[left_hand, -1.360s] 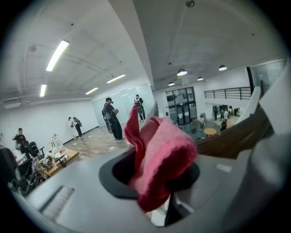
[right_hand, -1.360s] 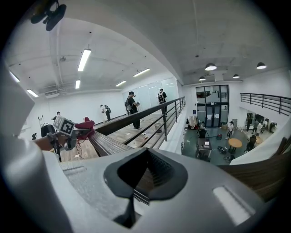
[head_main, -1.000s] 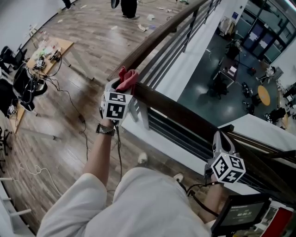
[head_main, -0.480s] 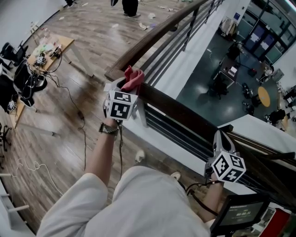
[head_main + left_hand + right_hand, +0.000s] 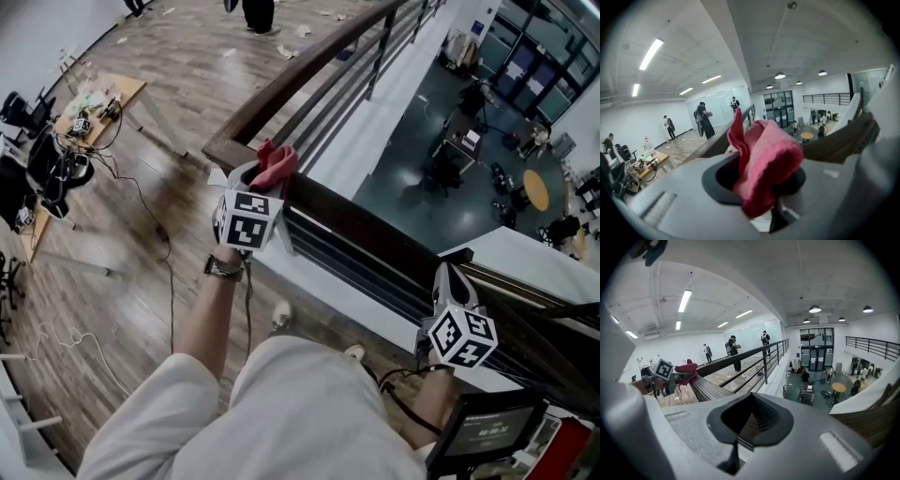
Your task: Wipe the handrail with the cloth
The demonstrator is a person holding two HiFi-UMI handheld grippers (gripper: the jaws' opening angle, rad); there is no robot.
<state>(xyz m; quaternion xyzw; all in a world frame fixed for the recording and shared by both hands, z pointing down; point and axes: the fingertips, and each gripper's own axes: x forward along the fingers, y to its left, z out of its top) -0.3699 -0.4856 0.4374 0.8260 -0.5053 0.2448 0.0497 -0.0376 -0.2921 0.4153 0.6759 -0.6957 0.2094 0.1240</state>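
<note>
The left gripper (image 5: 761, 199) view shows me what the head view cannot: its fingers are clamped on a pink cloth (image 5: 764, 154), which bunches up above the pinch and fills the notch between them. Only the head view shows placement. There the cloth sits on top of the dark wooden handrail (image 5: 375, 234), just past the corner where the rail bends, and the gripper stands at the rail's near edge. The right gripper (image 5: 735, 453) view shows its fingers pressed together on nothing, with the rail's ribbed top running beyond the tips toward the left gripper. Between the two grippers the rail top lies bare. Past its far edge is an open drop to a lower floor (image 5: 441, 197). My operator's left forearm (image 5: 211, 314) is stretched forward with the wristwatch (image 5: 221, 269) uppermost, and the right gripper is held low and close to the body, beside the rail.
</note>
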